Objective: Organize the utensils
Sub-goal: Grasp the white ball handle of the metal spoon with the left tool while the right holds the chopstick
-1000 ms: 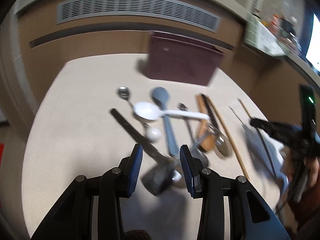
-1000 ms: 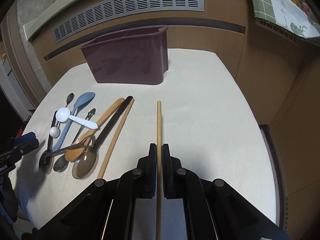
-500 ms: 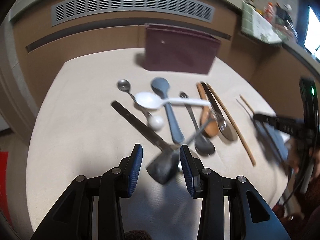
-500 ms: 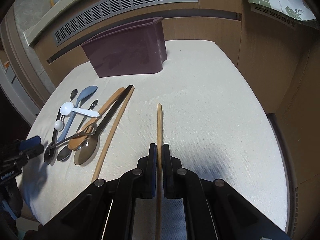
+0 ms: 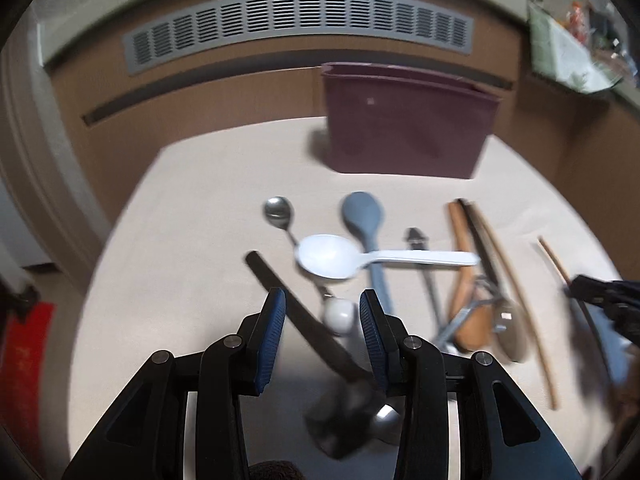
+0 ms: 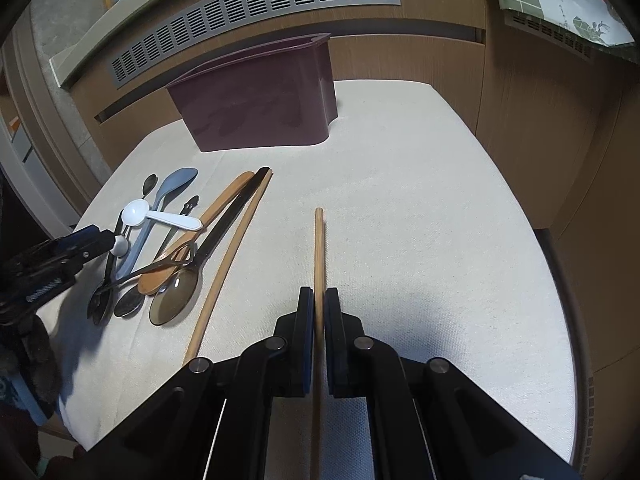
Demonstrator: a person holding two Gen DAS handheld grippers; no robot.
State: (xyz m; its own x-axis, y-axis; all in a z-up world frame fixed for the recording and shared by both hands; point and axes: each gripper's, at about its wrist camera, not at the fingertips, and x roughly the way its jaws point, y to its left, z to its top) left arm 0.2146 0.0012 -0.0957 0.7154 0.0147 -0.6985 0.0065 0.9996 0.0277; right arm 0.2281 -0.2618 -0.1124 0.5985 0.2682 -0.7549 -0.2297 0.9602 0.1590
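Right now the right gripper [image 6: 316, 316] pinches one chopstick [image 6: 319, 248] whose long axis runs toward twelve o'clock, the maroon bin [image 6: 260, 100] lying at about eleven, while the wide-open, empty left gripper [image 5: 322, 322] hovers over the spoon pile [image 5: 360, 272].
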